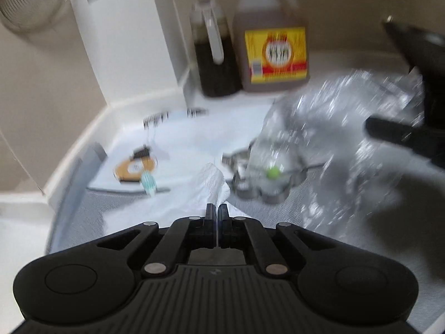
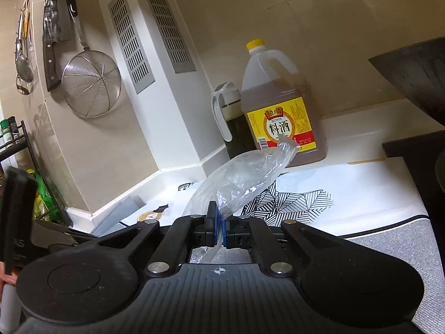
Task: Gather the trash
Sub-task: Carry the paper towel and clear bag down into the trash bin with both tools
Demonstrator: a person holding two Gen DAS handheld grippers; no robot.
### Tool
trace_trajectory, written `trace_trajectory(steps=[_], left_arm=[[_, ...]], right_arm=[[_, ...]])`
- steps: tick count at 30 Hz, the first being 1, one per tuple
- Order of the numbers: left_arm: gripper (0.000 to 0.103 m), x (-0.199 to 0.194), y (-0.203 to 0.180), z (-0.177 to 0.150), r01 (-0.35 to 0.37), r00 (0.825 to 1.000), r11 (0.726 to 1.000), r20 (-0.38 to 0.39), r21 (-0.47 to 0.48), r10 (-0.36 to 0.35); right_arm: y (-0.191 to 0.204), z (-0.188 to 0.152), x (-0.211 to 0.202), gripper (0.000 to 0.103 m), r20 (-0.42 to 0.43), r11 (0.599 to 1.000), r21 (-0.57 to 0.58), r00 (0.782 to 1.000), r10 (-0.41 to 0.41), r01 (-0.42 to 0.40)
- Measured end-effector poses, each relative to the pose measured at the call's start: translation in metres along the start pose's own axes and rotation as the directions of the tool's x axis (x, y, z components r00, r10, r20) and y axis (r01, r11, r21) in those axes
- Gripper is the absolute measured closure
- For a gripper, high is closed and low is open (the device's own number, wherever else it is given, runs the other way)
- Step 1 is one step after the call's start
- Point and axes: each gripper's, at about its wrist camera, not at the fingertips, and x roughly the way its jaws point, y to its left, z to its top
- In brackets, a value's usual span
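Observation:
In the left wrist view my left gripper point(image 1: 217, 211) is shut, and the near end of a crumpled white tissue point(image 1: 212, 181) is pinched between its fingertips. The tissue lies on the counter by a grey mat point(image 1: 116, 206). My right gripper point(image 2: 219, 222) is shut on the edge of a clear plastic bag point(image 2: 242, 178), holding it above the counter. The left wrist view shows the same bag point(image 1: 319, 128) hanging to the right of the tissue, blurred, with some scraps and a green spot point(image 1: 272, 172) inside. An orange wrapper point(image 1: 136, 168) and a small teal item point(image 1: 148, 183) lie to the left.
A cooking wine jug point(image 2: 281, 111) and a dark sauce bottle point(image 2: 233, 122) stand against the back wall. A black-and-white patterned cloth point(image 2: 292, 200) covers the counter. A dark wok point(image 2: 417, 75) is at the right. A strainer point(image 2: 90, 83) and a cleaver point(image 2: 51, 50) hang on the left wall.

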Motion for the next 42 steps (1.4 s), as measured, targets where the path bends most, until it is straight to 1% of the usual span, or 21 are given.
trace_trajectory(steps=[3, 6, 9, 11, 14, 17, 22, 26, 29, 32, 34, 37, 42], left_arm=[[0.102, -0.027, 0.001, 0.005, -0.004, 0.998, 1.0, 0.06, -0.031, 0.006], [0.102, -0.061, 0.007, 0.006, -0.022, 0.993, 0.997, 0.117, -0.077, 0.031], [0.102, -0.097, 0.014, 0.001, -0.048, 0.987, 0.99, 0.148, -0.13, 0.067], [0.102, -0.123, 0.018, -0.007, -0.064, 0.983, 0.988, 0.164, -0.143, 0.087], [0.102, -0.16, 0.021, -0.022, -0.088, 0.976, 0.981, 0.18, -0.174, 0.12], [0.102, -0.194, 0.018, -0.041, -0.108, 0.974, 0.969, 0.171, -0.22, 0.148], [0.102, -0.247, -0.011, -0.086, -0.117, 0.974, 0.967, 0.162, -0.225, 0.156], [0.102, -0.282, -0.034, -0.129, -0.12, 0.979, 0.964, 0.135, -0.236, 0.155], [0.102, -0.306, -0.05, -0.161, -0.122, 0.983, 0.957, 0.098, -0.264, 0.153], [0.102, -0.325, -0.067, -0.193, -0.148, 0.984, 0.947, 0.051, -0.285, 0.169], [0.102, -0.336, -0.077, -0.211, -0.176, 0.981, 0.938, 0.023, -0.299, 0.191], [0.102, -0.35, -0.088, -0.236, -0.196, 0.979, 0.921, -0.02, -0.338, 0.201], [0.102, -0.37, -0.098, -0.273, -0.21, 0.978, 0.891, -0.079, -0.403, 0.195]], right_arm=[[0.0, 0.001, -0.003, 0.099, 0.016, 1.0, 0.004, 1.0, 0.001, -0.001], [-0.001, 0.001, -0.005, 0.099, 0.039, 1.0, 0.009, 0.999, 0.007, -0.008], [-0.001, 0.001, -0.01, 0.099, 0.066, 1.0, 0.007, 0.998, 0.01, -0.011], [0.003, 0.003, -0.018, 0.099, 0.082, 1.0, -0.016, 0.997, 0.001, 0.0], [0.013, 0.006, -0.043, 0.099, 0.123, 0.999, -0.043, 0.992, 0.015, -0.01], [0.026, 0.009, -0.075, 0.099, 0.154, 0.995, -0.092, 0.987, 0.054, -0.04], [0.042, 0.014, -0.138, 0.099, 0.164, 0.982, -0.155, 0.977, 0.133, -0.108], [0.056, 0.007, -0.187, 0.099, 0.133, 0.965, -0.208, 0.972, 0.192, -0.162], [0.064, -0.004, -0.219, 0.099, 0.087, 0.95, -0.231, 0.968, 0.234, -0.209], [0.073, -0.019, -0.247, 0.099, 0.025, 0.937, -0.247, 0.964, 0.263, -0.249], [0.081, -0.032, -0.263, 0.099, -0.022, 0.926, -0.257, 0.96, 0.28, -0.276], [0.093, -0.051, -0.284, 0.099, -0.084, 0.905, -0.289, 0.95, 0.3, -0.312], [0.107, -0.084, -0.305, 0.099, -0.187, 0.889, -0.292, 0.933, 0.308, -0.352]])
